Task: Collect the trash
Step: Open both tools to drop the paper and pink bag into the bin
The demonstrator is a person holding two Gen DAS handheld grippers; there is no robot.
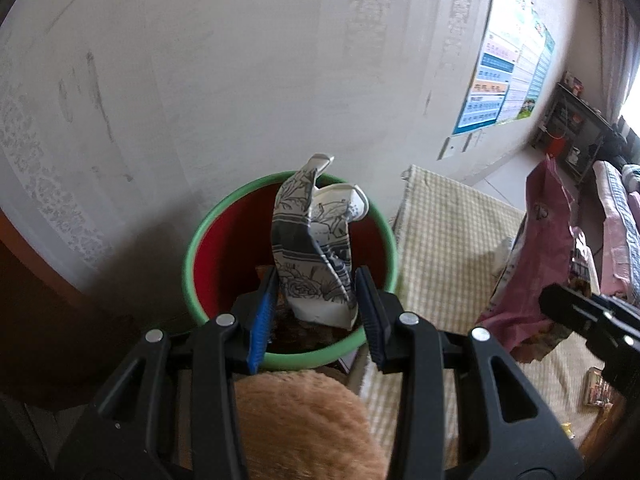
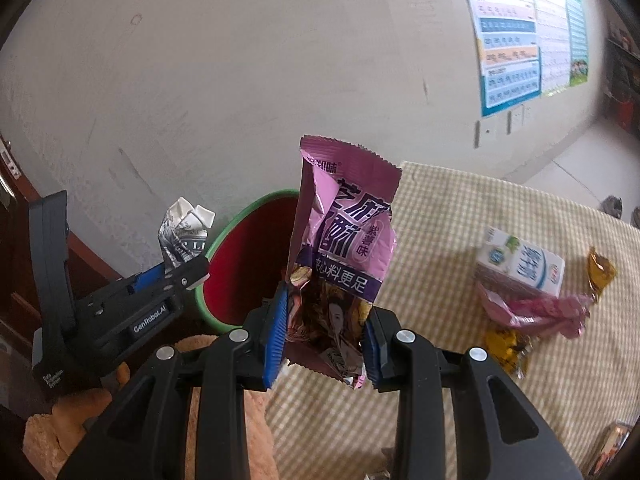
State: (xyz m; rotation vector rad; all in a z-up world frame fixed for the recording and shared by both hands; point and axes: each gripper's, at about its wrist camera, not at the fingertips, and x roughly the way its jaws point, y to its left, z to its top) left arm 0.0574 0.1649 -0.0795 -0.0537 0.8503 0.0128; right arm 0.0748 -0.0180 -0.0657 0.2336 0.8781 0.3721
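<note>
A: Start with the left wrist view. What's the left gripper point(image 1: 316, 300) doing?

B: Its jaws are closed partway on a crumpled printed paper point(image 1: 316, 248), pinching the lower end. The paper stands up between the blue pads, right over the mouth of the bin point(image 1: 192, 240), the one with the green rim and red inside. There's already something brown in the bottom of it.

A: How will that paper handle?

B: My guess is very light and limp. It's creased and will flop, so a low pinch across the folded part is the sensible hold. It should simply fall once the jaws part.

A: Anything else in that view?

B: The checked cloth point(image 1: 448, 240) to the right, and the right gripper's pink wrapper point(image 1: 536, 264) at the edge.

A: Now the right wrist view.

B: The right gripper point(image 2: 324, 340) is clamped on that pink wrapper point(image 2: 344, 240), gripping the bottom end, with the wrapper standing tall above the fingers. The bin point(image 2: 224, 236) sits just behind and to the left. The left gripper point(image 2: 176, 274) shows at left with the paper point(image 2: 184, 236) sticking up.

A: And the wrapper's feel?

B: Probably thin, slick film. Light, crinkly, liable to slip, so a firm squeeze on a flattened end suits it.

A: More trash left?

B: Yes: on the cloth point(image 2: 440, 360) lie a small carton point(image 2: 524, 266), a second pink wrapper point(image 2: 536, 312) and yellow wrappers point(image 2: 508, 348).
</note>
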